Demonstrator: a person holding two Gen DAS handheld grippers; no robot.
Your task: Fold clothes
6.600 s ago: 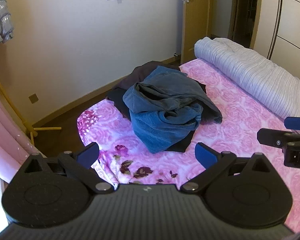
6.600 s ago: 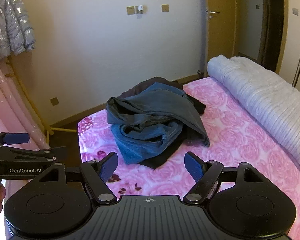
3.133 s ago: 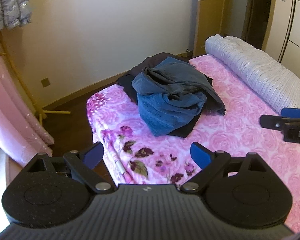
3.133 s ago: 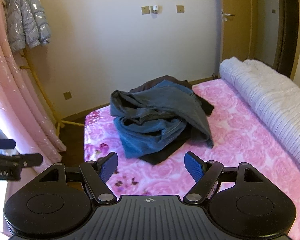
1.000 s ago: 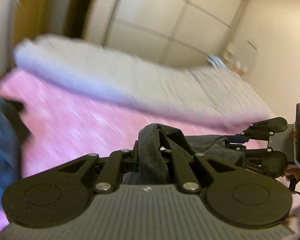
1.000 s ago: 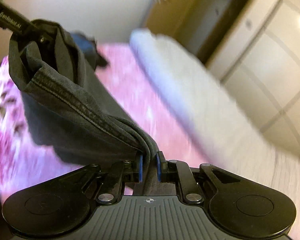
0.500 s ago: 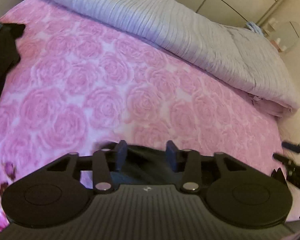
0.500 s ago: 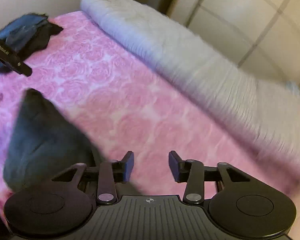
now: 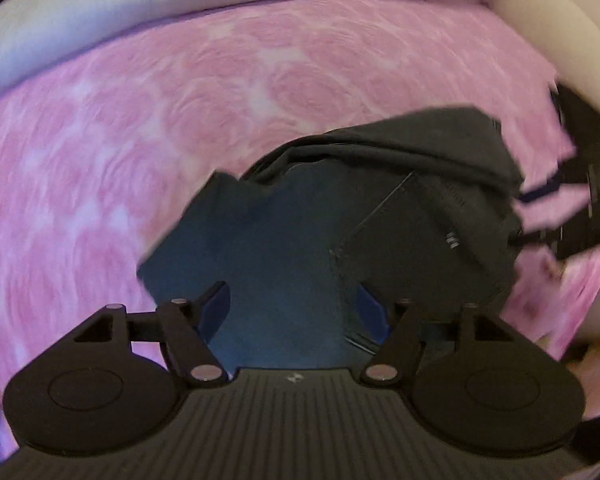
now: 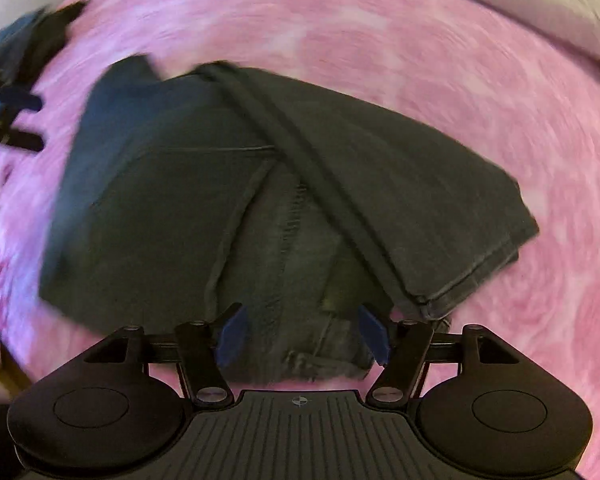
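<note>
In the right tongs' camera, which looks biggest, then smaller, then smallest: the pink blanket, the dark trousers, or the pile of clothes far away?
1. Pink blanket, filling most of the view.
2. Dark trousers, spread across the middle.
3. Pile of clothes, a small patch at the upper left edge.

The pile is farthest and partly cut off, so it may really be bigger than it looks.

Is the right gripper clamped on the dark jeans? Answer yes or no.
No: the right gripper is open, its blue pads spread apart above the dark jeans, which lie on the pink bedspread.
</note>
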